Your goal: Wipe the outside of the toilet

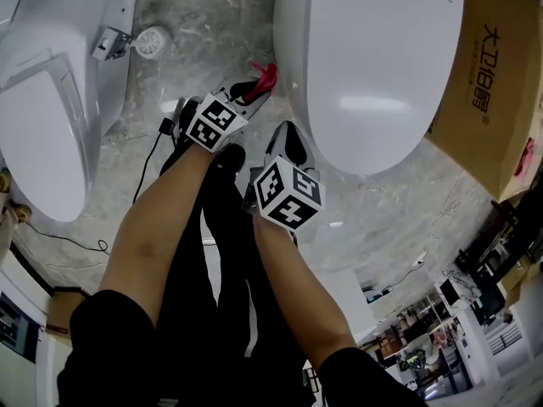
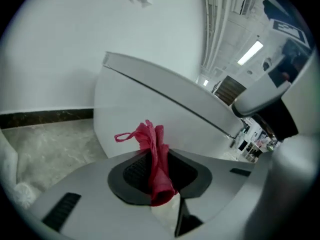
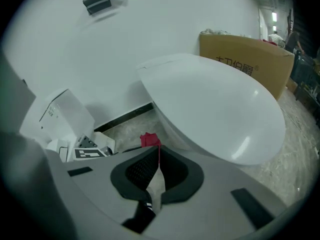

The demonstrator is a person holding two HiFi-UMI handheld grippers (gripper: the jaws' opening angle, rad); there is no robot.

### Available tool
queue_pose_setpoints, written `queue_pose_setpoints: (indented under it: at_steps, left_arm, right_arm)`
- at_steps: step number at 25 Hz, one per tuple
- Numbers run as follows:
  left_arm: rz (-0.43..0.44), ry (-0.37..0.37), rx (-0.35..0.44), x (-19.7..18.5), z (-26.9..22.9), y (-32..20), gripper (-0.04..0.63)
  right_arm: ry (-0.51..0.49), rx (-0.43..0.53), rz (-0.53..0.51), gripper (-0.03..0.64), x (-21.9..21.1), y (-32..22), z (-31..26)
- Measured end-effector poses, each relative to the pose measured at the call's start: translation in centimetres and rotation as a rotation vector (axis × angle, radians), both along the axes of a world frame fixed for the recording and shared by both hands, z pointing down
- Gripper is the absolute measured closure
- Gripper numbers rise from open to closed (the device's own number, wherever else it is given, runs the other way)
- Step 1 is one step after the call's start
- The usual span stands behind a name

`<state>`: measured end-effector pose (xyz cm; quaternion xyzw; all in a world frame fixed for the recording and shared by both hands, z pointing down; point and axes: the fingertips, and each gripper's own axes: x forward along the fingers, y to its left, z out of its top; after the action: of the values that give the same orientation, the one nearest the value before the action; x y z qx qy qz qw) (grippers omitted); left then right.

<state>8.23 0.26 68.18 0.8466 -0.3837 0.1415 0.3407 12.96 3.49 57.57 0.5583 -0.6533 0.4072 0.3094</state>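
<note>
The white toilet [image 1: 373, 66] with its lid down fills the upper right of the head view. My left gripper [image 1: 254, 91] is shut on a red cloth [image 1: 265, 78], held just left of the toilet's side near its base. In the left gripper view the red cloth [image 2: 157, 166] stands pinched between the pads, with the toilet bowl wall [image 2: 165, 119] close ahead. My right gripper [image 1: 291, 130] is lower down, close under the bowl's front left, jaws shut with nothing in them. In the right gripper view [image 3: 157, 156] the toilet lid [image 3: 215, 109] lies to the right and the cloth [image 3: 149, 140] shows beyond the tips.
A second white toilet [image 1: 42, 125] stands at the left. A brown cardboard box [image 1: 496, 75] sits against the right side of the main toilet. A black cable [image 1: 148, 164] runs over the marble floor [image 1: 212, 24]. A white round fitting [image 1: 153, 42] lies near the wall.
</note>
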Motion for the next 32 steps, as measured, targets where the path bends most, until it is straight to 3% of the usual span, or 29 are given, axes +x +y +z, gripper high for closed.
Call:
queue_pose_setpoints:
  at_steps: [3,6,10,14,17,20,24,32]
  left_arm:
    - [-0.066,-0.029,0.066,-5.7,-1.3,-6.4,0.499]
    - [-0.064,-0.055,0.121,-10.2,-2.2,-12.8,0.499]
    - [0.034,-0.098,0.179,-13.1,-2.1,-20.9,0.499]
    - [0.116,-0.138,0.190,-15.0,1.3,-26.5,0.499]
    - [0.148,-0.160,0.181,-15.9,4.4,-30.4,0.499]
    - [0.127,-0.155,0.173,-16.4,7.1,-34.0,0.499]
    - [0.158,-0.158,0.188,-15.3,10.0,-37.3,0.499]
    - [0.226,-0.148,0.223,-13.3,10.9,-39.2,0.499]
  right_arm:
    - [-0.019,0.044,-0.005,0.580,-3.5,-4.0,-0.6]
    - [-0.016,0.076,-0.001,0.580,-7.4,-8.5,0.2]
    - [-0.003,0.103,0.028,0.580,-11.2,-15.0,2.4]
    - [-0.006,0.130,0.093,0.580,-13.8,-19.9,5.6]
    - [-0.019,0.135,0.126,0.580,-15.2,-22.6,8.7]
    - [-0.026,0.140,0.141,0.580,-16.0,-24.8,11.7]
    - [-0.029,0.140,0.159,0.580,-15.7,-26.8,14.3]
    - [-0.031,0.118,0.217,0.580,-15.2,-27.0,16.4]
